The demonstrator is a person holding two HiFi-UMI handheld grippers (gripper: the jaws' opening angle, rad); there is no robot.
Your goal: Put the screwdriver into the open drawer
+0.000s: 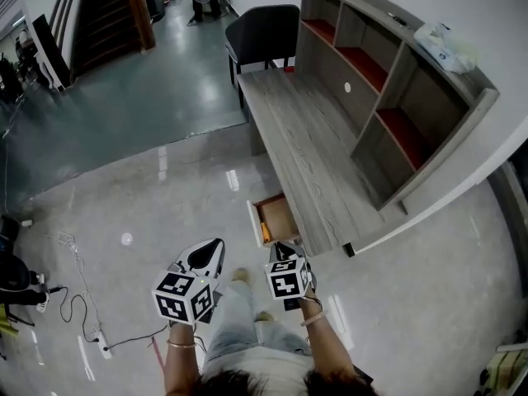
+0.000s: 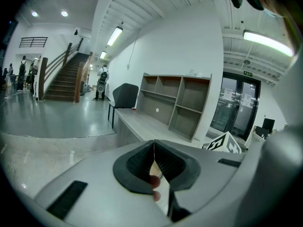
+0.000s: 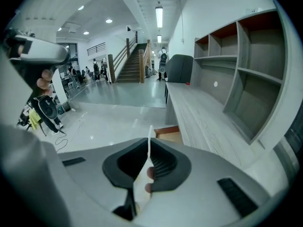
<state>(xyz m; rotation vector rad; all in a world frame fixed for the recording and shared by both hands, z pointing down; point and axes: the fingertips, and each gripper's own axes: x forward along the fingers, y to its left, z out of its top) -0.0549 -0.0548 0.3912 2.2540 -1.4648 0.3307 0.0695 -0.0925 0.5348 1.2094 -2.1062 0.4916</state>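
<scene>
Hovering off drawer (image 1: 276,213) front, left hand-held gripper (image 1: 209,252), right hand-held gripper (image 1: 285,251), both pinched closed

Bright, even light; fisheye-warped edges.

Grey tongs (image 2: 154,142), wrist bangles (image 1: 182,344), perhaps jeans (image 1: 235,318)

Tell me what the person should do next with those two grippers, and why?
Probably lean in and look into the open drawer: the left gripper and right gripper are both shut on nothing, the desk looks bare, and a yellowish strip inside the drawer may already be the screwdriver, though I cannot tell.
</scene>
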